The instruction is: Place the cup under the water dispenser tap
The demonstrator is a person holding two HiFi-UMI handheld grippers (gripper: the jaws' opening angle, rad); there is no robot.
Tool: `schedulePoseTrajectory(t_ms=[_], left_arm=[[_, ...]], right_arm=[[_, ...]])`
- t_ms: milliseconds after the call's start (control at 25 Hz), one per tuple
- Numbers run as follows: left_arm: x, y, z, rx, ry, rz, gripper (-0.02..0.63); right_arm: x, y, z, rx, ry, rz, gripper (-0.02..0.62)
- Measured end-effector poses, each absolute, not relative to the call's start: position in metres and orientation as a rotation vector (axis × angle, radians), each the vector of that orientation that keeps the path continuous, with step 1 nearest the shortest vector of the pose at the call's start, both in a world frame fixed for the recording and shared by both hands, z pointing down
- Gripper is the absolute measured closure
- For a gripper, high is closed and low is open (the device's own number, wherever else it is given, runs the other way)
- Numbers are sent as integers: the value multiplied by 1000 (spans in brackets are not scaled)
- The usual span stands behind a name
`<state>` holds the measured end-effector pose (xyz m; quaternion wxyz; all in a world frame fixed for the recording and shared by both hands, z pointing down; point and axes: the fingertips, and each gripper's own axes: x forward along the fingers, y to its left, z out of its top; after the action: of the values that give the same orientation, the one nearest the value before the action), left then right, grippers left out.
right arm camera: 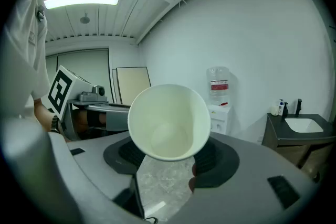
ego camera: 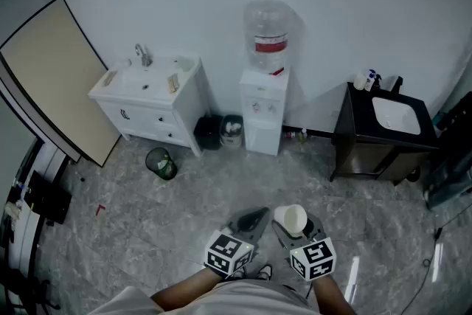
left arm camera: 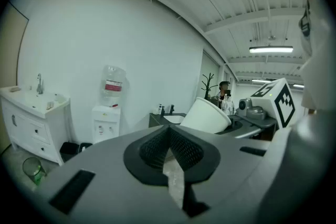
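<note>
My right gripper (ego camera: pixel 296 226) is shut on a white paper cup (ego camera: pixel 291 217), low over the floor in the head view. In the right gripper view the cup (right arm camera: pixel 168 123) sits tilted between the two jaws, its open mouth facing the camera. The left gripper (ego camera: pixel 253 218) is beside it, shut and empty; its dark pads (left arm camera: pixel 157 147) meet at the tips. The white water dispenser (ego camera: pixel 263 113), with a clear bottle on top, stands against the far wall, well ahead of both grippers. It also shows as the dispenser (right arm camera: pixel 218 113) beyond the cup.
A white sink cabinet (ego camera: pixel 151 96) stands left of the dispenser, a black vanity (ego camera: pixel 361 136) right of it. A dark bin (ego camera: pixel 210 131) and a green wastebasket (ego camera: pixel 161 163) sit on the marble floor. A large board (ego camera: pixel 55 77) leans at the left.
</note>
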<state>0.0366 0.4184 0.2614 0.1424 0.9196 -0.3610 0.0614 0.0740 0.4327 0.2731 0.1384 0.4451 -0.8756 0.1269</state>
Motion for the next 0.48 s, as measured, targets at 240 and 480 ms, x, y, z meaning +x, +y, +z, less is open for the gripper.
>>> schedulePoseTrajectory(t_ms=[240,480], left_arm=[[50,418,260,2652,-1042,183,601],[60,422,268,2640,-1039,203,601]], right_arm=[[87,431,273,1282,-2536,376,327],[96,433,277,1274,-2551,395,327]])
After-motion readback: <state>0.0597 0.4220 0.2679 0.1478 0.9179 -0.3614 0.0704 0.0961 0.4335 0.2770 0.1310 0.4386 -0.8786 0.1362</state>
